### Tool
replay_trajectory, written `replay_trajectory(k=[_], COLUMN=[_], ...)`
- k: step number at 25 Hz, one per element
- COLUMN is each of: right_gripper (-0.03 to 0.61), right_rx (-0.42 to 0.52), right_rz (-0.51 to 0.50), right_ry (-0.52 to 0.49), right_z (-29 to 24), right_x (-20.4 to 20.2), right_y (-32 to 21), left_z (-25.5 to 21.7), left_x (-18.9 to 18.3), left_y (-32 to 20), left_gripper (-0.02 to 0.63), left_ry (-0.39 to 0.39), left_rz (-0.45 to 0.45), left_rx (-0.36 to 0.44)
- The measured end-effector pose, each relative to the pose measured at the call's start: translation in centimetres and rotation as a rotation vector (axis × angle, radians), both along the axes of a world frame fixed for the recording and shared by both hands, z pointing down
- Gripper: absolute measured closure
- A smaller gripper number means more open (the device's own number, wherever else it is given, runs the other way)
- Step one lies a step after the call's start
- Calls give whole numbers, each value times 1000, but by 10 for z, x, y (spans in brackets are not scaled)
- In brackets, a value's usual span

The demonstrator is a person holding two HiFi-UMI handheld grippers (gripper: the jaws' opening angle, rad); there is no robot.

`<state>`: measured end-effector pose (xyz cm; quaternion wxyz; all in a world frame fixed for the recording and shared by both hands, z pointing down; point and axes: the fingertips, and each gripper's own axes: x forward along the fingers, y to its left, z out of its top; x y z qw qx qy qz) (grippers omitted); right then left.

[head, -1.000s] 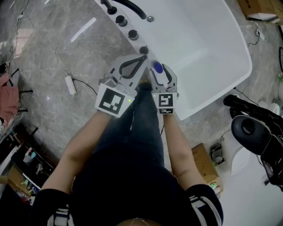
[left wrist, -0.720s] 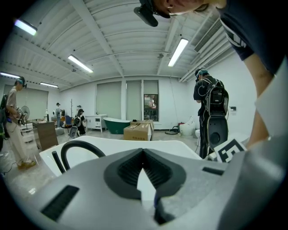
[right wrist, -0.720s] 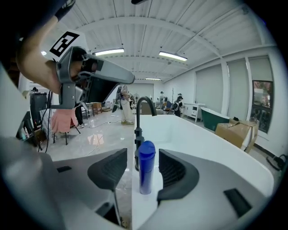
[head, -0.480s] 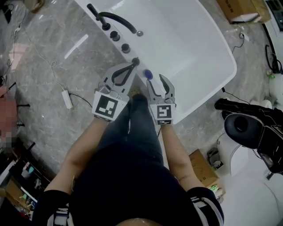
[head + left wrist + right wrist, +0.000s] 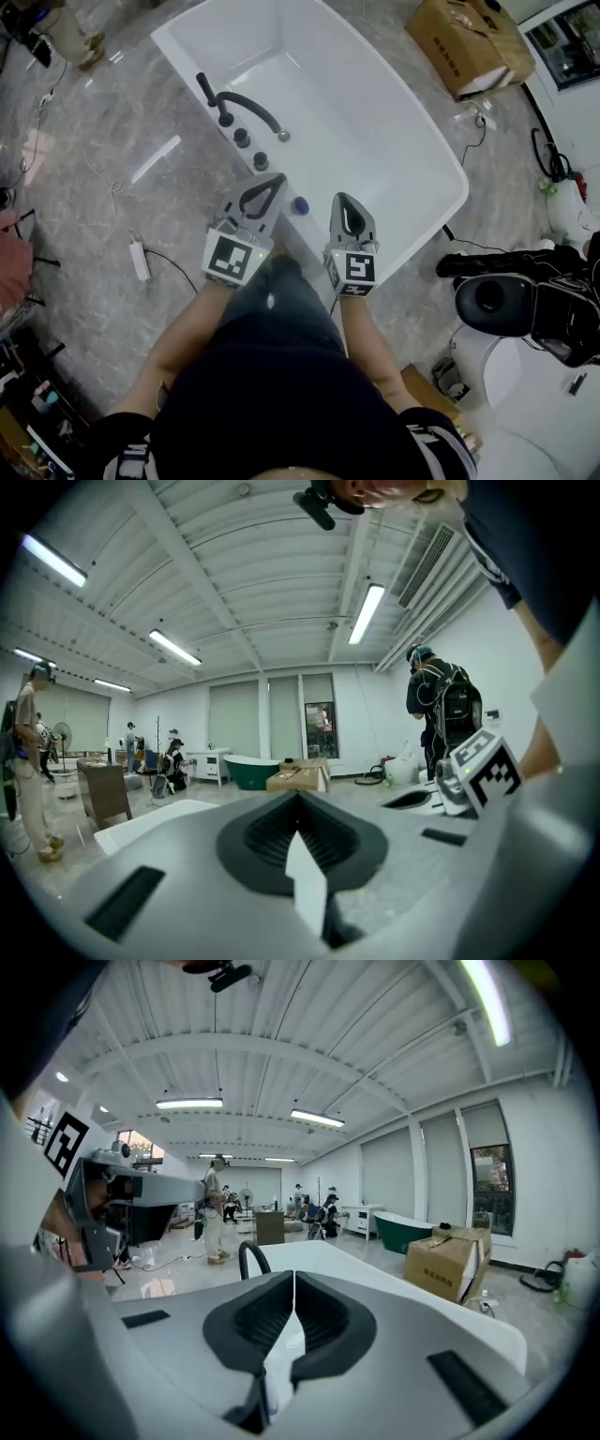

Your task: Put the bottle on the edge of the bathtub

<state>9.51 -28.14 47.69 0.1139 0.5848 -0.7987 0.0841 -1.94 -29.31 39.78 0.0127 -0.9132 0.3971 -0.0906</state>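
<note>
The bathtub [image 5: 403, 141] is white and its faucet [image 5: 246, 101] black. The bottle [image 5: 300, 205] shows blue. The floor [image 5: 103, 159] is grey with pale marble veining, the cardboard box [image 5: 466, 47] brown.

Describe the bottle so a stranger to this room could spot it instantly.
Find the large white bathtub, then the rim carrying its black curved faucet and row of dark round knobs. Past the knob nearest the person stands a small bottle with a blue top, the only blue thing on that rim.
</note>
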Motion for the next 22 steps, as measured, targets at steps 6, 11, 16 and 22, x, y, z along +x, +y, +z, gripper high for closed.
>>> replay_trajectory(k=[6,11,16,22], right_gripper=[561,561,561,561], right_rx=[38,88,177,263], right_rz=[23,-2,-94,-248], right_ry=[6,-17,-40,-79], right_z=[-50,-86,-132,-176], right_x=[9,-2,-34,-90], right_y=[-6,-7,-18,-30], left_z=[-35,-57,-85,-118], left_x=[-12,-24,-57,-114], left_y=[5,18,23,38], left_gripper=[614,614,614,614], left_ry=[44,47,96,98], left_rz=[-44,-71,-196,-383], left_rx=[46,81,125,225])
